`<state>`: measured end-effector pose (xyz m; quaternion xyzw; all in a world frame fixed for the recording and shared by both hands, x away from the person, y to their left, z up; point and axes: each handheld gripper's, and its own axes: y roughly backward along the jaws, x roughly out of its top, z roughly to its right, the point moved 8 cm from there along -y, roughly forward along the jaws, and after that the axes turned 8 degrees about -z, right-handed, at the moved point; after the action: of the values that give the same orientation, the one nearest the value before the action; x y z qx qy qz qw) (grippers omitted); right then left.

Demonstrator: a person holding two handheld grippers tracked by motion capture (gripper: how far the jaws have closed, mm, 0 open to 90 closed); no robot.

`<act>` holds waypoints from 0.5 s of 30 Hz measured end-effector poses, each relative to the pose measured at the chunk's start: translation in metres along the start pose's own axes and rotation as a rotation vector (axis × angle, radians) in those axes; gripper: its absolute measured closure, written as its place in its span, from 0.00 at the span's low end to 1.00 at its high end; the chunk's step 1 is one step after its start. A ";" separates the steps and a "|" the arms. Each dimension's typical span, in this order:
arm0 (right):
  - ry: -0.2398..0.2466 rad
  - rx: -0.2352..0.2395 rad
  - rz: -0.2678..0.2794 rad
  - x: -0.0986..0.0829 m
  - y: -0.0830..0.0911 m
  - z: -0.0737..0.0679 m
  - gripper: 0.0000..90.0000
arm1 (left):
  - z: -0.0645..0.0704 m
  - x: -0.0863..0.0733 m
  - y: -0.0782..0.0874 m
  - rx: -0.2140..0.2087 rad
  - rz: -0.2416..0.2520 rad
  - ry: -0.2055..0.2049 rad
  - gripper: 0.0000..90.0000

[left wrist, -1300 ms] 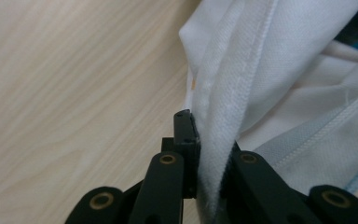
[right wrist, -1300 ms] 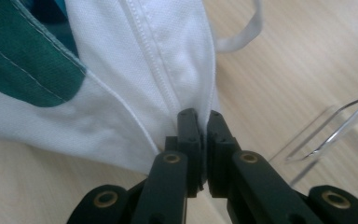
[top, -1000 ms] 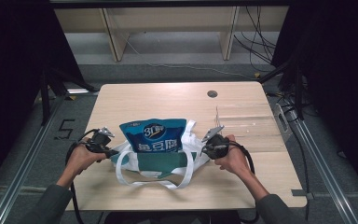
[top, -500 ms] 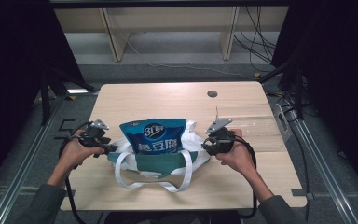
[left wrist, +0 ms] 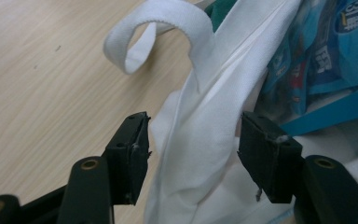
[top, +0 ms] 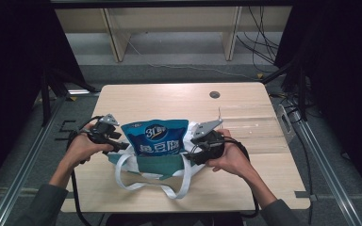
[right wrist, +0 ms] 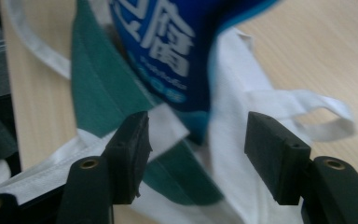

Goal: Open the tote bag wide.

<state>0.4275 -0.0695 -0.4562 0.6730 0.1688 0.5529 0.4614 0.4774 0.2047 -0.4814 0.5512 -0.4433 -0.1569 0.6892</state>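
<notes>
Blue snack pouch (top: 156,138) standing in a white-and-green tote bag (top: 146,165) at the near centre of the table (top: 245,101), flanked by left claw (top: 120,146) and right claw (top: 192,153), both open, white fabric between their jaws

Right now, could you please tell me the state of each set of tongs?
Left tongs: open, jaws either side of the tote bag's white fabric, not clamped.
Right tongs: open, holding nothing, by the blue packet.
</notes>
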 end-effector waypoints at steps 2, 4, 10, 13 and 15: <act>0.046 0.039 -0.056 -0.001 -0.012 -0.007 0.42 | -0.004 0.002 -0.014 -0.042 -0.021 0.005 0.47; 0.063 0.070 -0.081 -0.004 -0.022 -0.011 0.43 | -0.005 0.003 -0.020 -0.070 -0.026 0.005 0.51; 0.142 0.056 -0.146 -0.018 -0.030 -0.013 0.87 | -0.006 0.000 -0.023 -0.112 -0.002 0.007 0.81; 0.170 0.098 -0.157 -0.022 -0.026 -0.018 0.93 | -0.007 0.000 -0.027 -0.102 -0.014 0.017 0.90; 0.207 0.129 -0.168 -0.029 -0.020 -0.027 0.96 | -0.013 0.001 -0.028 -0.083 -0.009 0.030 0.94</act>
<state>0.3993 -0.0686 -0.4901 0.6242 0.3066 0.5666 0.4419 0.4956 0.2020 -0.5060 0.5262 -0.4236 -0.1700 0.7175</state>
